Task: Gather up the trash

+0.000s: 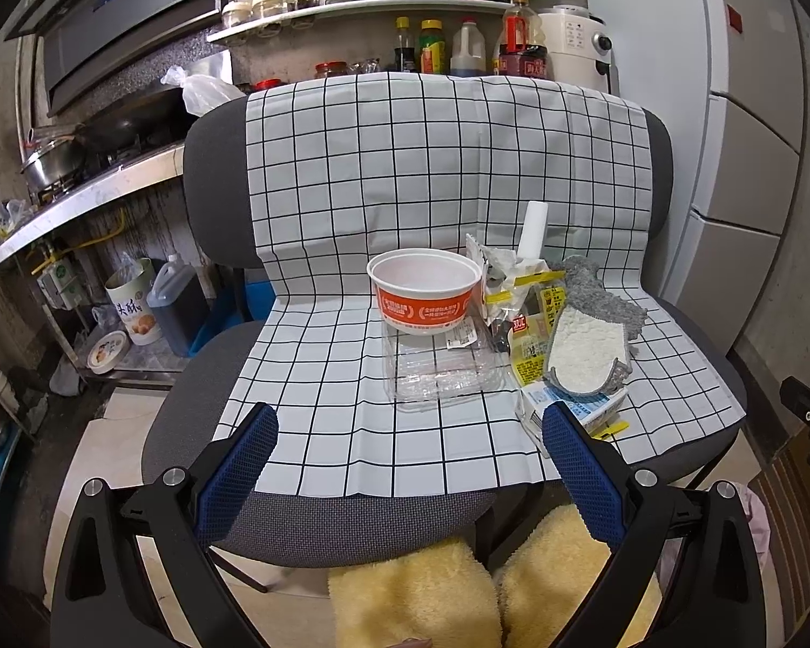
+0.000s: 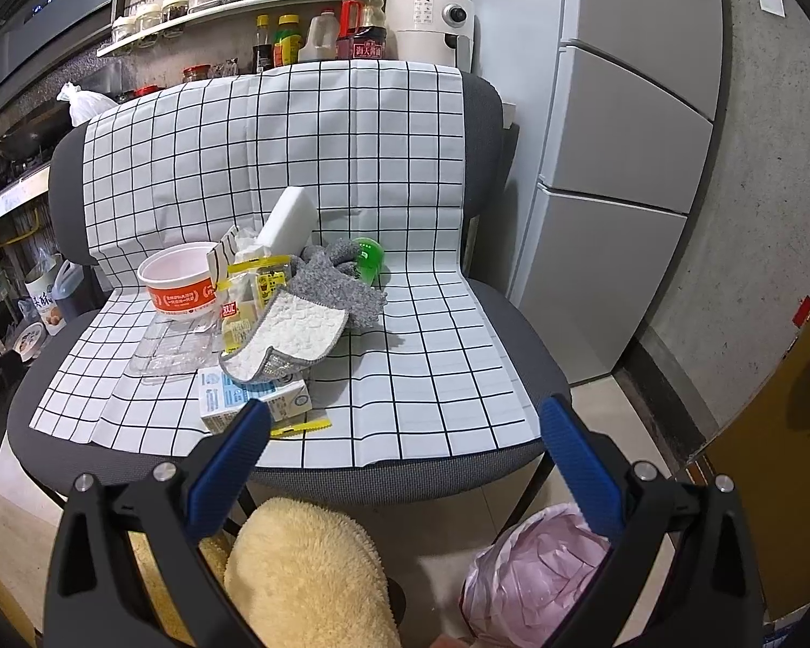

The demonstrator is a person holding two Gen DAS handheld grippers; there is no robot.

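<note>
On a grey seat covered by a checked cloth (image 1: 351,421) lies a pile of trash: an orange-and-white paper bowl (image 1: 425,291) (image 2: 181,283), a clear plastic tray (image 1: 440,370) (image 2: 173,348), yellow snack wrappers (image 1: 532,340) (image 2: 254,291), a small blue-white carton (image 1: 583,407) (image 2: 254,399), a grey-white cleaning mitt (image 1: 588,340) (image 2: 291,340), a white sponge block (image 2: 289,218) and a green cup (image 2: 367,259). My left gripper (image 1: 410,421) is open and empty, in front of the tray. My right gripper (image 2: 405,416) is open and empty, in front of the seat's right half.
A pink-lined trash bin (image 2: 534,578) stands on the floor below the right gripper. Yellow fluffy slippers (image 1: 416,594) (image 2: 308,578) are under the seat's front edge. A white fridge (image 2: 621,162) is at right; a stove counter (image 1: 81,194) and bottle shelves (image 1: 362,5) lie behind.
</note>
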